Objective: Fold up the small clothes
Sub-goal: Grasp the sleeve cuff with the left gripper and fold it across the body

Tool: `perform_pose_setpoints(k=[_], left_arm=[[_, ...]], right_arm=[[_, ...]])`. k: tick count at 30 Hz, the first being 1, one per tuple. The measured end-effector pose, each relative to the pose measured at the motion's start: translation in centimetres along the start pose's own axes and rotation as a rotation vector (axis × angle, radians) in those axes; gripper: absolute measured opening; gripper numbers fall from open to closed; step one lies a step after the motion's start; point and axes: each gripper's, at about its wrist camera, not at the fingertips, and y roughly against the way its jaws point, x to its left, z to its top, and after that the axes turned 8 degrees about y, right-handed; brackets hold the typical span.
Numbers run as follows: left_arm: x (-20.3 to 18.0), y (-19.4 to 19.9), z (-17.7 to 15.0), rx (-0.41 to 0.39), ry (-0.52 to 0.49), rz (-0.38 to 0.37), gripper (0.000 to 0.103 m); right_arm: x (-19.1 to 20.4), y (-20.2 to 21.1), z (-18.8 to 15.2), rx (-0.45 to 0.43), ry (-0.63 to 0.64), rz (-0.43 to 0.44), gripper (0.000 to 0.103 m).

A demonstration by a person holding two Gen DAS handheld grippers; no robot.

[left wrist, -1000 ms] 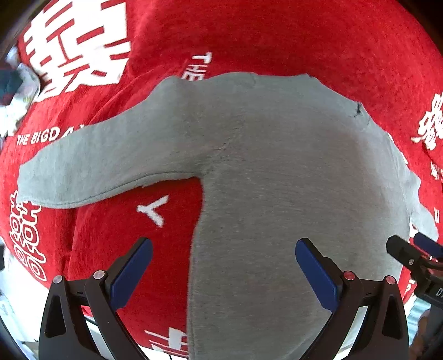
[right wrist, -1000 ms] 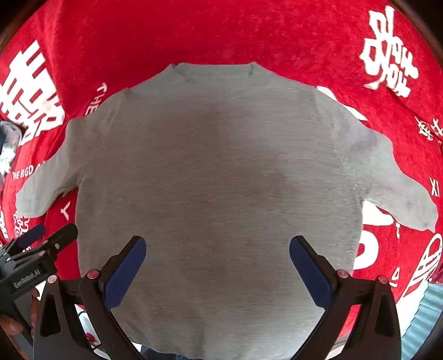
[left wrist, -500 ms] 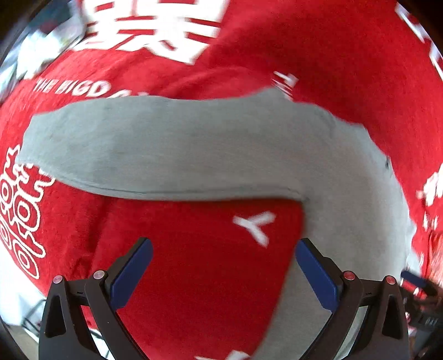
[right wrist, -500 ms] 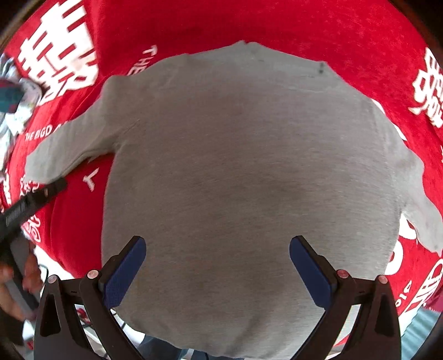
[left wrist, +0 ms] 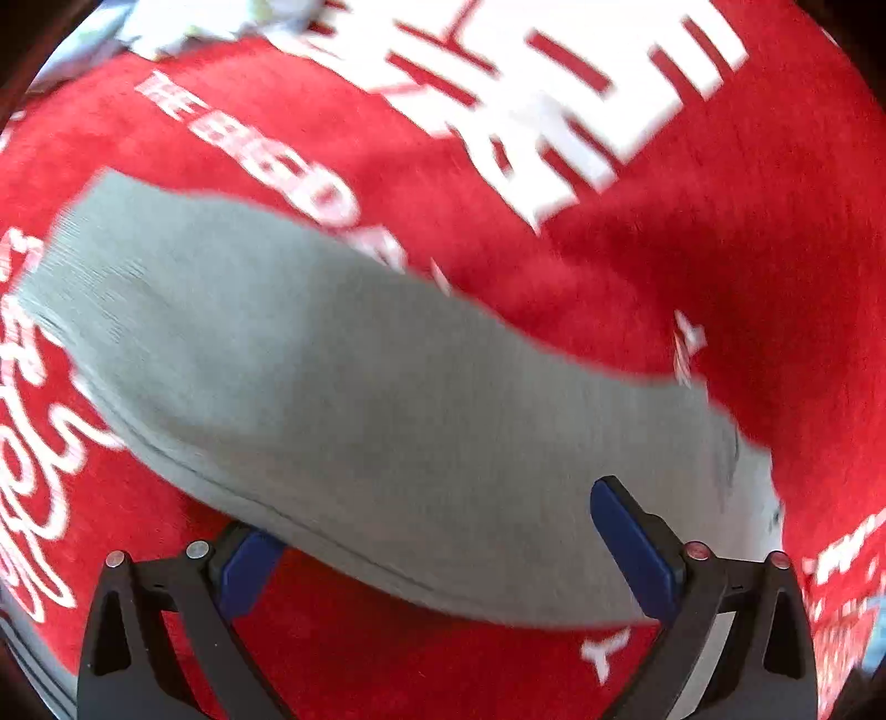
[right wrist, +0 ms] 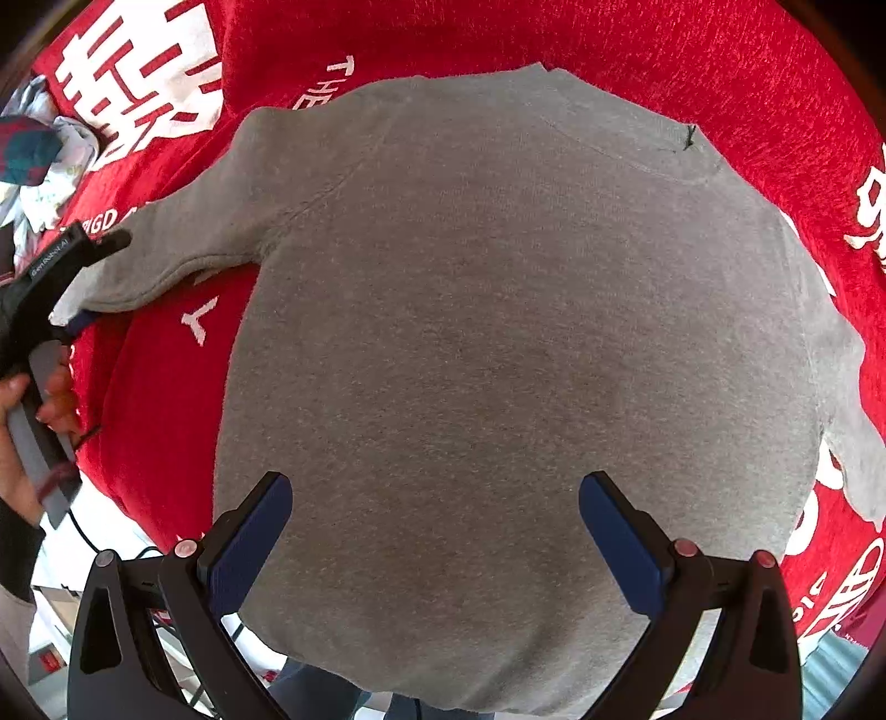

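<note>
Sweater (right wrist: 515,354), grey and small, lies spread flat on the red cloth (right wrist: 692,50) with white lettering, neckline toward the far side, hem toward the near edge, so its body runs away from the person. Its two sleeves reach out sideways; one sleeve (left wrist: 354,387) stretches as a long band slanting across the left wrist view, cuff at the upper left, shoulder end at the lower right.

Left gripper (left wrist: 443,548) tips steeply down over that sleeve, jaws wide but just closing a touch. The sleeve lies between them: one blue pad (left wrist: 631,548) stands over the grey fabric, the other sits partly tucked beneath the sleeve's near edge. No squeeze on the cloth shows. From the right wrist view, a hand (right wrist: 22,421) grips this tool's handle at the left edge, its tip at the cuff.

Right gripper (right wrist: 434,548) points straight down above the sweater's lower body, jaws spread wide, both blue pads clear of the fabric, holding nothing.

A bundle of light patterned clothes (right wrist: 39,166) sits at the far left of the red cloth, well apart from the sweater.
</note>
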Motion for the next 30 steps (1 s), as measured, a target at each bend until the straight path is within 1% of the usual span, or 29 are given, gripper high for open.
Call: perform_pose_setpoints(k=[1,2,3,4,5,7,9,10,13,16,18,20,22,23,24,25,26,27,28,29,30], left_arm=[[0.6,0.4,0.5,-0.014,0.019,0.020,0.074],[1.0,0.4,0.8,-0.008,0.027,0.031,0.053],[1.3,0.4,1.0,-0.001,0.029,0.039,0.041],[1.8,0.4,1.1,0.002,0.019,0.046,0.019],[2.0,0.5,1.1,0.002,0.006,0.053,0.009],[2.4,1.2,1.5,-0.013,-0.014,0.035,0.009],[1.7,2.8,1.4,-0.053,-0.050,0.012,0.007],[1.0,3.2,1.2,-0.069,-0.069,0.008,0.007],[-1.9,5.8,0.6,-0.122,-0.165,-0.038,0.007],[-6.3,8.3,-0.7,-0.157,-0.289,-0.107,0.007],[-10.0,9.7,-2.2,-0.173,-0.370,-0.168,0.007],[-14.6,10.7,-4.2,-0.186,-0.467,-0.220,0.007],[-18.6,10.9,-6.5,-0.171,-0.535,-0.271,0.007],[-21.2,10.5,-8.5,-0.152,-0.585,-0.294,0.007],[-22.7,10.2,-9.6,-0.142,-0.613,-0.297,0.007],[-24.5,9.4,-11.4,-0.122,-0.650,-0.294,0.007],[-26.7,7.9,-13.6,-0.080,-0.687,-0.292,0.007],[-28.0,6.6,-14.7,-0.056,-0.709,-0.287,0.007],[-29.5,5.1,-16.6,-0.026,-0.744,-0.272,0.007],[-30.7,3.4,-18.5,0.001,-0.790,-0.239,0.007],[-31.3,1.8,-20.3,0.018,-0.834,-0.197,0.007]], right_arm=[[0.0,0.0,0.0,-0.003,-0.004,0.003,0.103],[0.0,0.0,-0.2,-0.007,-0.007,0.007,0.103],[0.0,0.0,-0.3,-0.010,-0.011,0.012,0.103],[0.1,-0.1,-0.3,-0.012,-0.015,0.017,0.103],[0.1,-0.1,-0.5,-0.012,-0.018,0.022,0.103],[0.0,0.1,-1.1,-0.021,-0.025,0.035,0.103],[-0.2,0.5,-1.6,-0.036,-0.029,0.048,0.103],[-0.4,0.7,-1.9,-0.044,-0.033,0.054,0.103],[-1.6,1.1,-2.6,-0.054,-0.056,0.065,0.103],[-3.7,2.1,-3.3,-0.078,-0.095,0.079,0.103],[-5.3,2.6,-3.8,-0.095,-0.113,0.082,0.103],[-7.4,3.3,-4.3,-0.118,-0.136,0.091,0.103],[-10.0,4.0,-5.0,-0.145,-0.176,0.094,0.103],[-11.0,4.1,-5.1,-0.149,-0.193,0.096,0.103],[-12.2,4.2,-5.4,-0.153,-0.215,0.099,0.103],[-13.6,4.2,-5.8,-0.154,-0.239,0.100,0.103],[-14.9,4.1,-6.2,-0.152,-0.262,0.095,0.103],[-16.1,3.8,-6.6,-0.147,-0.284,0.089,0.103],[-17.0,3.6,-6.9,-0.141,-0.300,0.087,0.103],[-18.1,3.2,-7.3,-0.135,-0.319,0.086,0.103],[-18.9,3.0,-7.7,-0.130,-0.330,0.084,0.103]])
